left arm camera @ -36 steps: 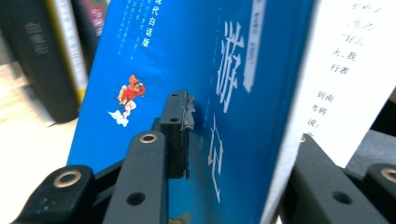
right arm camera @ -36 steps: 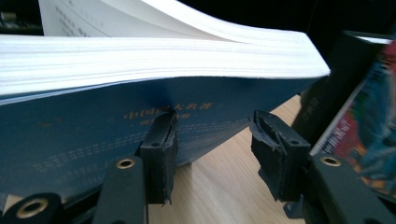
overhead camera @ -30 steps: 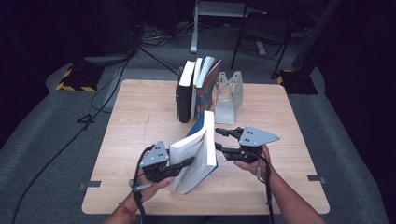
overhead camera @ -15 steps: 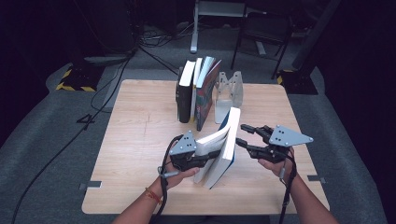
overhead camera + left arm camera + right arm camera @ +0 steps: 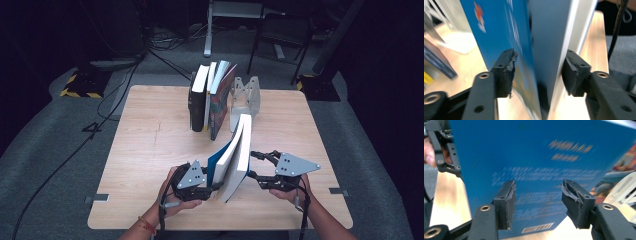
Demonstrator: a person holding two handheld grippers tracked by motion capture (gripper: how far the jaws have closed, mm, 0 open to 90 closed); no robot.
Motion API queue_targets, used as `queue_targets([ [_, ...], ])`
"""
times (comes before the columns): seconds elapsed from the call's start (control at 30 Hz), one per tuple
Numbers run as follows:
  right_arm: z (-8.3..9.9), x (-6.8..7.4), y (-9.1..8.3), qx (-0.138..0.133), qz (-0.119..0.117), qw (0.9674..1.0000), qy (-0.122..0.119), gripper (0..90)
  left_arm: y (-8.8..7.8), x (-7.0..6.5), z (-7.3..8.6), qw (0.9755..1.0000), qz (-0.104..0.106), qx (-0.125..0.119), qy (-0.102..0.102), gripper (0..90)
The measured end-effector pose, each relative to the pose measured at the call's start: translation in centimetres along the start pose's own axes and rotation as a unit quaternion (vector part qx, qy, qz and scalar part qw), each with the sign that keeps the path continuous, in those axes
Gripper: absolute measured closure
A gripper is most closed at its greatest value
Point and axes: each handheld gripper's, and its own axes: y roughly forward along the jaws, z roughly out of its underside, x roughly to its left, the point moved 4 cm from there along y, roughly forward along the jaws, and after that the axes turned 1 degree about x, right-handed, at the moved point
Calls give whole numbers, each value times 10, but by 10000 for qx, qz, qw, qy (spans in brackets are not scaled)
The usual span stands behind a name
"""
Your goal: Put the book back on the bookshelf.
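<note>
A: Right, left gripper (image 5: 212, 186) is straddling the blue book's (image 5: 231, 157) near edge. Its jaws have just been opening, and the left gripper view shows gaps on both sides, so nothing's clamped.

B: Right gripper (image 5: 256, 167)?

A: Also just opening, jaws spread and facing the back cover (image 5: 544, 170), pads clear of it. Book stands on its bottom edge near the front of the table (image 5: 150, 150), leaning left at the top, between both grippers.

B: Target looks like the row of books (image 5: 210, 97) by the metal bookend (image 5: 245, 97).

A: Likely. I'd steady it before pushing: left re-pinches low near the spine, right flat against the cover. Keep it upright, slide rather than lift, or it flops open.
</note>
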Motion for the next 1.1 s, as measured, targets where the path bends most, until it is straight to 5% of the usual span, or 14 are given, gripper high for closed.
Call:
queue_targets([
  [0.17,11,2,6,155,-105,9998,78,428,10,-7,18,9991,113,379,-121,367],
  [0.23,13,3,7,151,-153,9997,118,423,16,-13,21,9987,-7,515,-33,331],
  [0.4,15,6,14,204,-104,9997,116,405,29,-29,17,9990,-17,445,-94,249],
  [0.53,14,9,20,178,-19,9998,112,394,37,-33,12,9982,-423,278,-321,191],
  [0.63,14,9,23,133,-13,9998,154,377,40,-30,8,9962,-642,130,-581,190],
  [0.83,12,9,31,51,6,9997,255,351,47,-24,4,9868,-1290,-259,-940,272],
  [0.97,12,9,33,106,20,9988,473,342,46,-21,4,9867,-1261,-320,-973,296],
  [1.1,10,11,35,164,120,9988,452,344,39,-15,6,9898,-1098,-239,-877,377],
])
